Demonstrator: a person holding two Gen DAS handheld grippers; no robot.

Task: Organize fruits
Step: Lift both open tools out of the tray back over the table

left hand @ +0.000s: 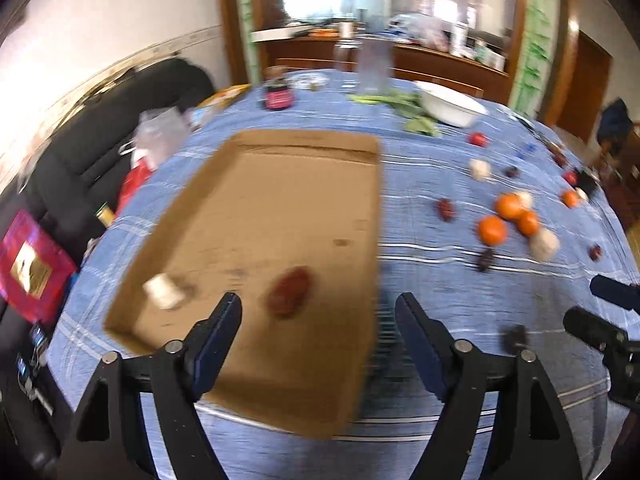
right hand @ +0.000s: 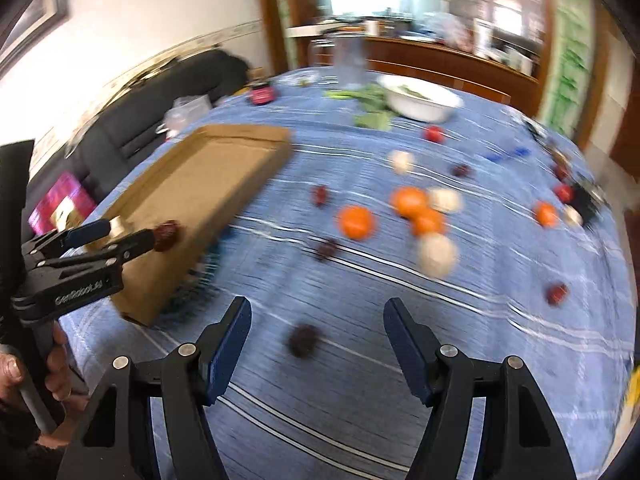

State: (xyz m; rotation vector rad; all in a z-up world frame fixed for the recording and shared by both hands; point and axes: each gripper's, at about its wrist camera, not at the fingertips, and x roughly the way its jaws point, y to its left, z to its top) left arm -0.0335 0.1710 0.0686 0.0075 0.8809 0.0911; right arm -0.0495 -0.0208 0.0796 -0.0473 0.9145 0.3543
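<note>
Left wrist view: left gripper (left hand: 318, 312) hangs over the near end of the cardboard tray (left hand: 256, 168), jaws spread wide, nothing between the pads. Picture is motion-blurred. Inside the tray, just ahead of the fingertips, lies a dark red fruit (left hand: 289, 291); a pale round fruit (left hand: 164, 290) sits near the tray's left wall. The tray rests on a blue striped tablecloth (left hand: 420, 184).

To the right of the tray, loose on the cloth: three oranges (left hand: 492, 230) close together, with one pale fruit touching the group and another just below it, plus several small dark red fruits scattered around them. A white bowl (left hand: 452, 106) stands at the far side, leafy greens (left hand: 416, 122) beside it. The right gripper's fingers (left hand: 592, 326) enter from the right edge.

Right wrist view: right gripper (right hand: 316, 320) is over open cloth, jaws spread, empty. A small dark fruit (right hand: 304, 340) lies on the cloth between and just beyond the fingertips, not touched. Oranges (right hand: 356, 222) and pale fruits (right hand: 437, 255) lie further out, well apart from the tray (right hand: 224, 168). The left gripper (right hand: 132, 236) shows at left above the tray, a hand (right hand: 56, 364) on its handle; the dark red fruit (right hand: 167, 235) appears just past its tips.
</note>
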